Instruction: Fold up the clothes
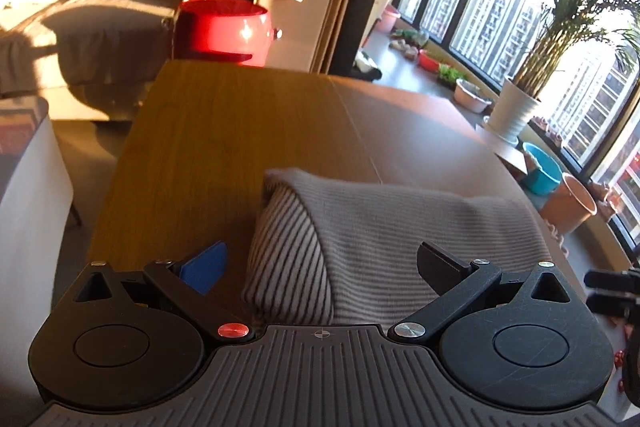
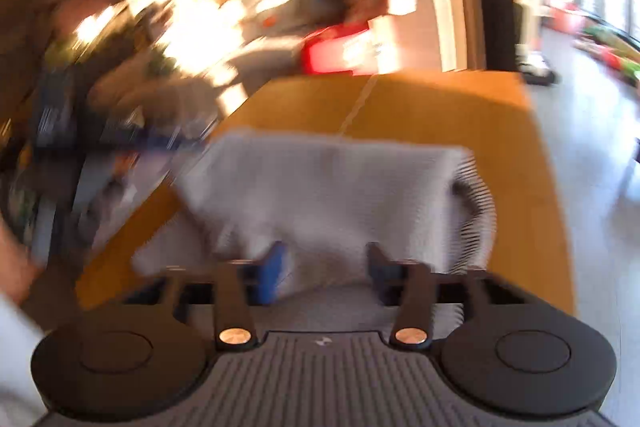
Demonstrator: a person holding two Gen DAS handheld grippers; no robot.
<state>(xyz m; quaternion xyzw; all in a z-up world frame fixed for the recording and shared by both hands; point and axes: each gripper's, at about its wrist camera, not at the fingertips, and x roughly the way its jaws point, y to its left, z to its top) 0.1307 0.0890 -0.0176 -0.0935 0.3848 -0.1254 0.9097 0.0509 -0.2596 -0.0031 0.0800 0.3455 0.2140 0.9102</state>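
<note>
Our left hand-held gripper (image 1: pixel 322 267) hangs wide open over the near end of the folded striped garment (image 1: pixel 384 239), its fingers straddling the cloth and gripping nothing. Our right hand-held gripper (image 2: pixel 324 267) stands partly open above the same garment (image 2: pixel 328 187), with cloth lying between its fingers; we see no pinch, though blur leaves it uncertain.

The garment lies folded on the table (image 1: pixel 224 131), near the front edge and towards the window side. The risk, as we judge it, is snagging: a finger lifting away through loose fabric could drag a layer and undo the fold. In the right view a rounded, bulging end of the bundle sits near the table (image 2: pixel 440 107) edge, so a careless nudge could slide it off.

Motion smear blurs nearly the whole right view, and the room beyond is unreadable. The garment's near edge is hidden beneath both gripper bodies, so we cannot tell how neatly the layers line up or what kind of garment it is.
</note>
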